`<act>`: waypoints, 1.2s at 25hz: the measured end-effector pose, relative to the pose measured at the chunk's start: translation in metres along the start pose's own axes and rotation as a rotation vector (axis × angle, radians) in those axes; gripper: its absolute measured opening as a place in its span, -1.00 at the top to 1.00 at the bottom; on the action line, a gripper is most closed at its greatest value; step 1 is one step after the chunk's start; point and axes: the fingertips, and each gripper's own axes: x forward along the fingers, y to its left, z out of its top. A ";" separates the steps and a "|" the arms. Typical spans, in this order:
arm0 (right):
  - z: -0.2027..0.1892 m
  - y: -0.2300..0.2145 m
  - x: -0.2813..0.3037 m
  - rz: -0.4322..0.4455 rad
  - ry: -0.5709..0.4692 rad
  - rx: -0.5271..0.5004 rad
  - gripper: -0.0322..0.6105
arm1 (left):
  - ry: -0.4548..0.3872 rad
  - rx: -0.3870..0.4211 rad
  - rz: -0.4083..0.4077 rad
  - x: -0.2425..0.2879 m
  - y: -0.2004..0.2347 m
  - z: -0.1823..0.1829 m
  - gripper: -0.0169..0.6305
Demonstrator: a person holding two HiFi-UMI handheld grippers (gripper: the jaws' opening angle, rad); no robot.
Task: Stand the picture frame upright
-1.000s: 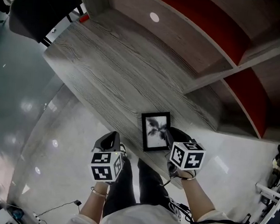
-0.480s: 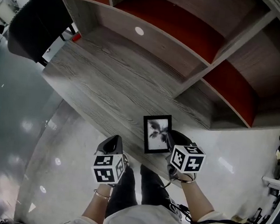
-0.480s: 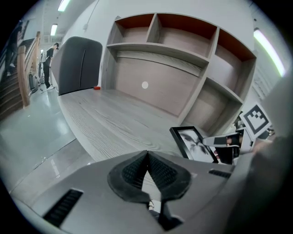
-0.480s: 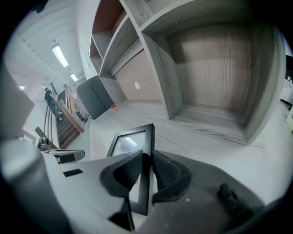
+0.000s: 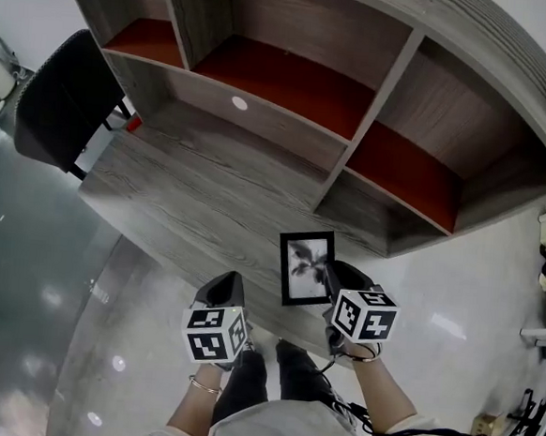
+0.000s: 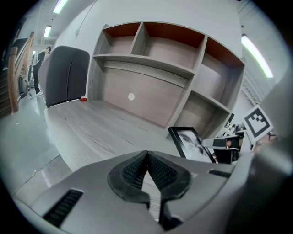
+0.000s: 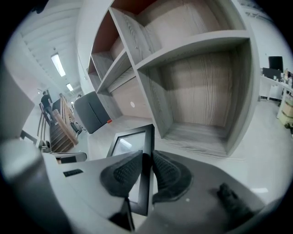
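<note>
A black picture frame [image 5: 306, 267] with a grey plant print is at the near right end of the grey wooden desk [image 5: 189, 206]. My right gripper [image 5: 328, 281] is shut on the frame's right edge; in the right gripper view its pads pinch the black frame [image 7: 145, 151], which looks raised on edge. The frame [image 6: 190, 142] also shows in the left gripper view, at the right. My left gripper [image 5: 223, 287] hovers at the desk's near edge, left of the frame, shut with nothing in it, its pads [image 6: 147, 171] touching.
A shelf unit [image 5: 358, 87] with red-backed compartments rises behind the desk. A black chair [image 5: 61, 102] stands at the desk's far left end. Shiny floor [image 5: 24, 268] lies to the left. The person's legs are below the desk edge.
The head view has tilted up, showing more of the shelves. Both grippers and the frame hold nearly the same places; the right gripper stays shut on the frame.
</note>
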 end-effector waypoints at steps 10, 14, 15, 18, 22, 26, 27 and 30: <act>0.043 -0.014 -0.052 -0.076 -0.146 0.023 0.64 | -0.071 0.126 -0.099 -0.009 -0.039 0.049 0.91; 0.057 -0.018 -0.076 -0.108 -0.206 0.041 0.64 | -0.106 0.166 -0.130 -0.016 -0.052 0.070 0.91; 0.060 -0.019 -0.082 -0.116 -0.220 0.044 0.64 | -0.115 0.177 -0.136 -0.018 -0.055 0.075 0.91; 0.071 -0.019 -0.100 -0.138 -0.266 0.050 0.64 | -0.147 0.211 -0.146 -0.023 -0.060 0.094 0.91; 0.084 -0.021 -0.123 -0.165 -0.320 0.050 0.64 | -0.199 0.240 -0.158 -0.033 -0.066 0.122 0.91; 0.097 -0.023 -0.144 -0.193 -0.362 0.051 0.64 | -0.234 0.253 -0.173 -0.042 -0.070 0.145 0.91; 0.101 -0.023 -0.150 -0.199 -0.373 0.050 0.64 | -0.241 0.259 -0.177 -0.044 -0.071 0.151 0.91; 0.118 -0.023 -0.167 -0.215 -0.417 0.046 0.64 | -0.272 0.287 -0.192 -0.052 -0.079 0.171 0.91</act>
